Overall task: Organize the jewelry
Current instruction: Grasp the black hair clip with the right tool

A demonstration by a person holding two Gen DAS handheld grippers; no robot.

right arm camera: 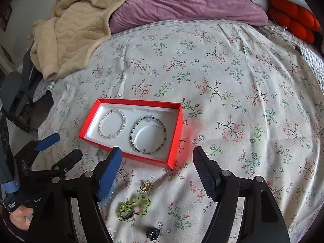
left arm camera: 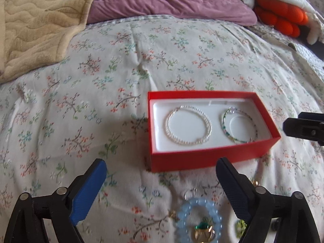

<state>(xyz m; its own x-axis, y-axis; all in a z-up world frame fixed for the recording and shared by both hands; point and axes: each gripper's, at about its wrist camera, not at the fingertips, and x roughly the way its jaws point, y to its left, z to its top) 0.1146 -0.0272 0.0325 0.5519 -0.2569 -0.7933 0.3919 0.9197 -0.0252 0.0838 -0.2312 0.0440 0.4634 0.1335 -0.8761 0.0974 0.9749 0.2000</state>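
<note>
A red box (left arm camera: pixel 212 158) with a white liner lies on the floral bedspread. It holds a white pearl bracelet (left arm camera: pixel 167 124) on the left and a green beaded bracelet (left arm camera: pixel 223 119) on the right. My left gripper (left arm camera: pixel 161 166) stands open and empty just short of the box, above a pale blue bead bracelet (left arm camera: pixel 182 212). In the right wrist view my right gripper (right arm camera: pixel 157 149) is open with nothing in it, near the front edge of the box (right arm camera: pixel 174 139). Below it lie a gold flower charm (right arm camera: pixel 146 186), a neon green bead piece (right arm camera: pixel 133 206) and a black sparkly bead (right arm camera: pixel 152 231).
A beige blanket (right arm camera: pixel 66 40) is heaped at the back left, a purple pillow (right arm camera: pixel 188 2) lies along the back, and an orange plush thing (right arm camera: pixel 293 20) sits at the back right. A hand (right arm camera: pixel 18 216) holds the left gripper (right arm camera: pixel 60 148). The bed's edge falls away at the left.
</note>
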